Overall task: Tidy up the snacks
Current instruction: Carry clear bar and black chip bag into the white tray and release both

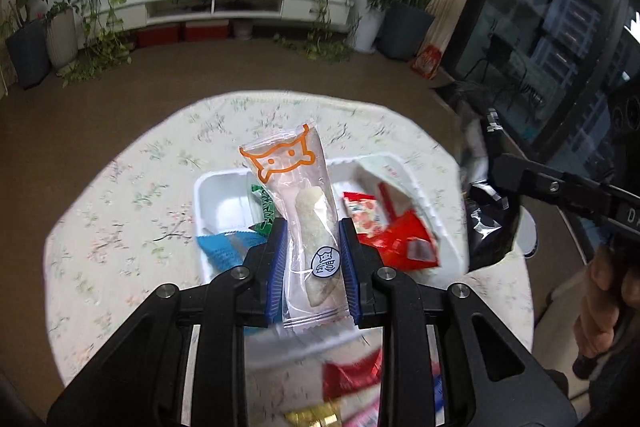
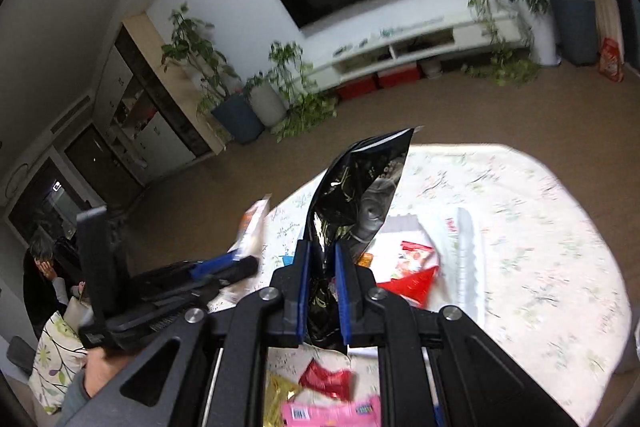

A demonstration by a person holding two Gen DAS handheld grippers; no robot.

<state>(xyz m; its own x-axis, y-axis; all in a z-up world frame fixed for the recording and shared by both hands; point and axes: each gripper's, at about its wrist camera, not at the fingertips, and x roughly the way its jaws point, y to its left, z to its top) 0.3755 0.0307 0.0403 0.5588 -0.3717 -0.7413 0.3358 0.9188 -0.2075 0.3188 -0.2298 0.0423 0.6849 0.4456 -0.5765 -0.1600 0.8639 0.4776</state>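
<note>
My left gripper (image 1: 313,233) is shut on a clear snack packet (image 1: 308,223) with an orange cat outline, holding it above a white two-part tray (image 1: 208,191). The tray's left part holds green and blue packets (image 1: 236,239); its right part holds red packets (image 1: 396,235). My right gripper (image 2: 322,257) is shut on a black foil snack bag (image 2: 356,199), lifted over the table; the bag also shows at the right of the left wrist view (image 1: 488,223). The left gripper appears at the left of the right wrist view (image 2: 224,269).
A round table with a floral cloth (image 1: 120,211) carries the tray. Loose red, gold and pink packets (image 2: 328,391) lie near the table's front edge. Brown floor, potted plants and a white TV bench (image 1: 240,7) lie beyond.
</note>
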